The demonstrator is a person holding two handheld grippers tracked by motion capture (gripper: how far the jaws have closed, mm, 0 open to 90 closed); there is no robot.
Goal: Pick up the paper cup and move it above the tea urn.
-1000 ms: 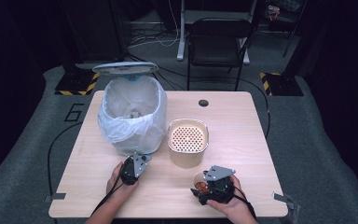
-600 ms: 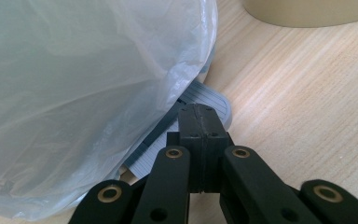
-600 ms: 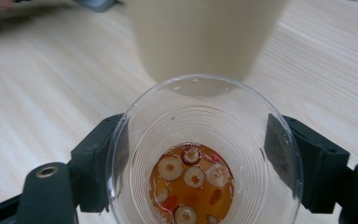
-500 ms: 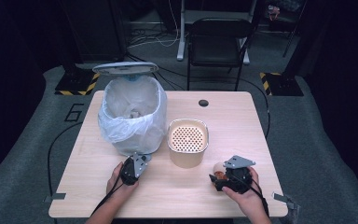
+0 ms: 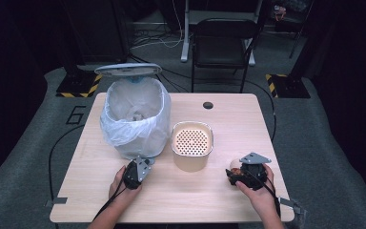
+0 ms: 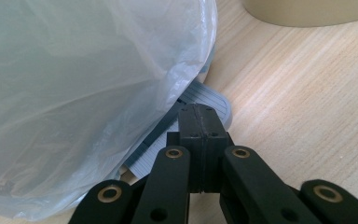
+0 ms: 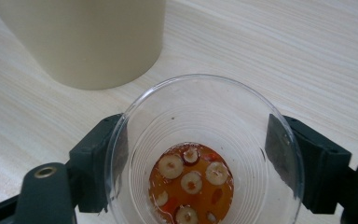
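The high view looks forward and down over the whole surface (image 5: pixel 228 119). Each hand-held gripper's camera looks close along its own jaws; both also catch the beige bin (image 5: pixel 192 151), at twelve o'clock (image 6: pixel 307 11) (image 7: pixel 84 42).

Clear glossy plastic cup (image 7: pixel 205 154), thin translucent plastic bin bag (image 6: pixel 74 93), matt pale wood-grain table (image 7: pixel 307 56).

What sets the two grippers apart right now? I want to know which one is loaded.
The right gripper clasps a clear cup with liquid and round slices at its bottom; the left gripper is shut on nothing. The right sits beside the beige strainer pot; the left rests at the bagged bin. Both are hand-held, low over the table.
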